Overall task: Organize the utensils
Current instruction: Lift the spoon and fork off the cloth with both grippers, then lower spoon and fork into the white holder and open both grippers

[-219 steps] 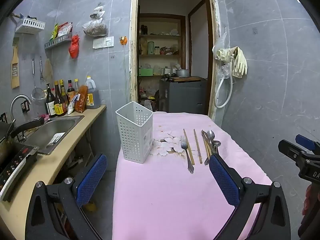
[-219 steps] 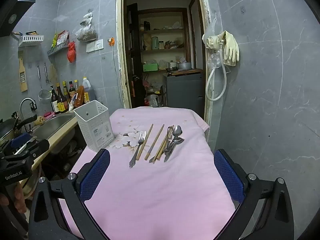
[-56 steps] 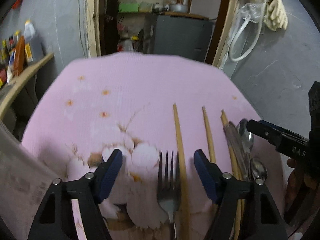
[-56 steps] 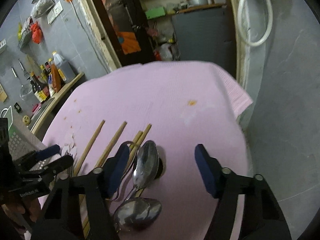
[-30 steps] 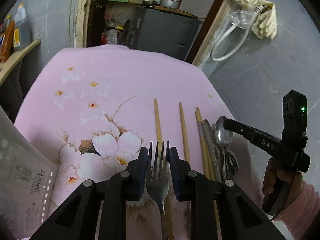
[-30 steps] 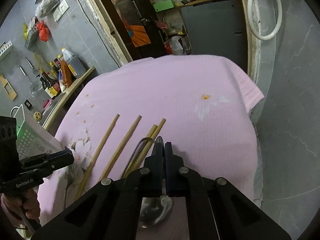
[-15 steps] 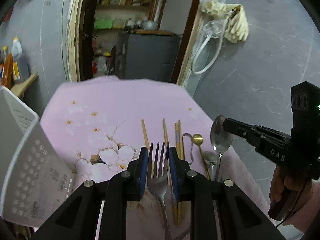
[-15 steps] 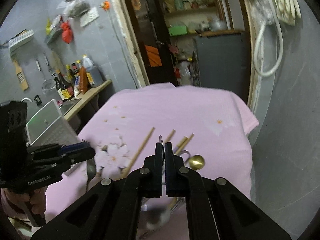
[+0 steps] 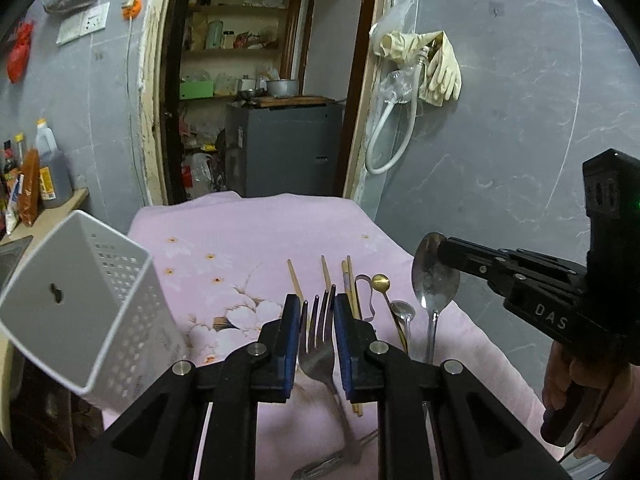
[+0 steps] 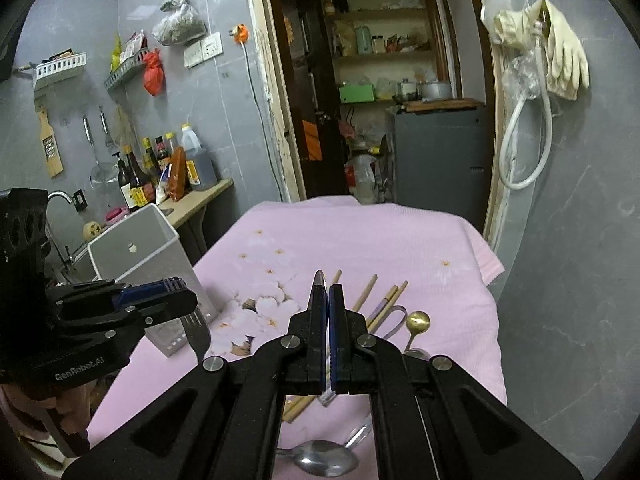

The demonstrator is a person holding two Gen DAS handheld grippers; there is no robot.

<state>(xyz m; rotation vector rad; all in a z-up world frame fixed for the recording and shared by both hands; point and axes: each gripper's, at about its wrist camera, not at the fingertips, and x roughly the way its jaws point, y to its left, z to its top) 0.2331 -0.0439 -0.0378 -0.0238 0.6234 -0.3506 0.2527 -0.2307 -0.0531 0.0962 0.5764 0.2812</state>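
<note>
The left hand-held gripper (image 9: 316, 316) has its blue pads closing on the head of a silver metal fork (image 9: 320, 344), tines pointing forward and the handle hanging down over the pink flower-printed cloth on the tabletop (image 9: 248, 240). The right hand-held gripper (image 10: 329, 312) is pinched fully together on a large silver tablespoon (image 9: 435, 276), gripped at the bowl with the handle hanging below. Both utensils are lifted clear of the cloth, where wooden chopsticks (image 9: 294, 276), a small gold-bowled spoon (image 9: 380, 282) and other cutlery lie. The white perforated plastic utensil holder (image 9: 84, 304) stands at the left edge, near the fork. To do this step well, I would judge that each piece should be carried over the holder's open top, tipped so the handle points straight down, and let go only once the handle is inside; taking one hand at a time avoids the two grippers crowding each other and knocking the light holder over.
</note>
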